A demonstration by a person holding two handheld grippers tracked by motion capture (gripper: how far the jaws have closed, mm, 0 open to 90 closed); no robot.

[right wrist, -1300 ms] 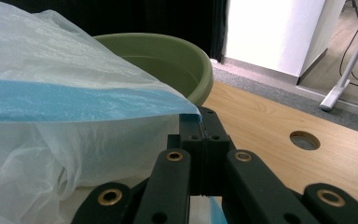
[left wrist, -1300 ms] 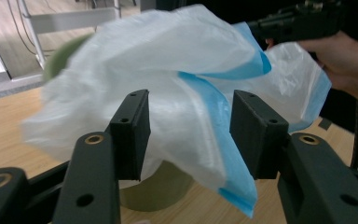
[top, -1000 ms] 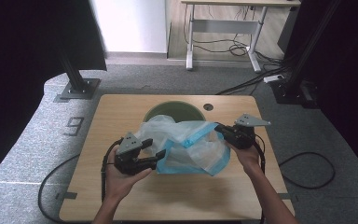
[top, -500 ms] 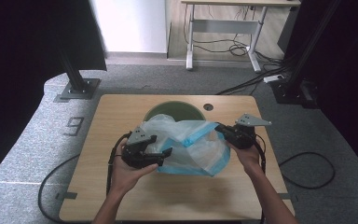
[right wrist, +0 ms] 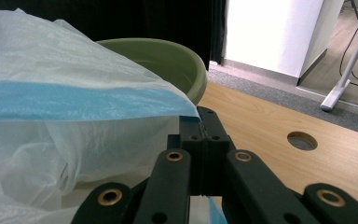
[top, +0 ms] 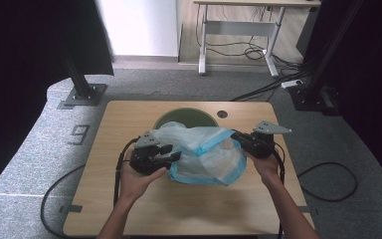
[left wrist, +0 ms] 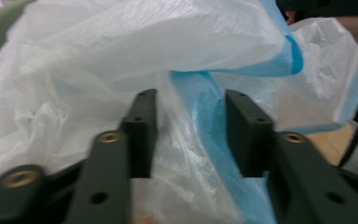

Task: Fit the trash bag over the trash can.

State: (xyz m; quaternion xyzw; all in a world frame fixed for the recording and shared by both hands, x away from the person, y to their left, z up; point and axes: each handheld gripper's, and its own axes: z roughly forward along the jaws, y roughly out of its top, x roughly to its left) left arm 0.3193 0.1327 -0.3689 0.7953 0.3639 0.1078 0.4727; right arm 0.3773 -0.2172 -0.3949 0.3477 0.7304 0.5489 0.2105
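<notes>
The desk (top: 129, 209) carries a green bowl (top: 179, 115) toward its far edge; a white bag (top: 204, 154) with a blue rim lies crumpled at mid-desk, its far side against the bowl; the right gripper (top: 236, 135), at the bag's right edge, has its jaws pressed together on the blue rim, seen pinched at their tips in the right gripper view; the left gripper (top: 175, 157), at the bag's left edge, has just been closing, its jaws apart with a fold of film and blue rim (left wrist: 200, 112) between them, not yet pinched.
</notes>
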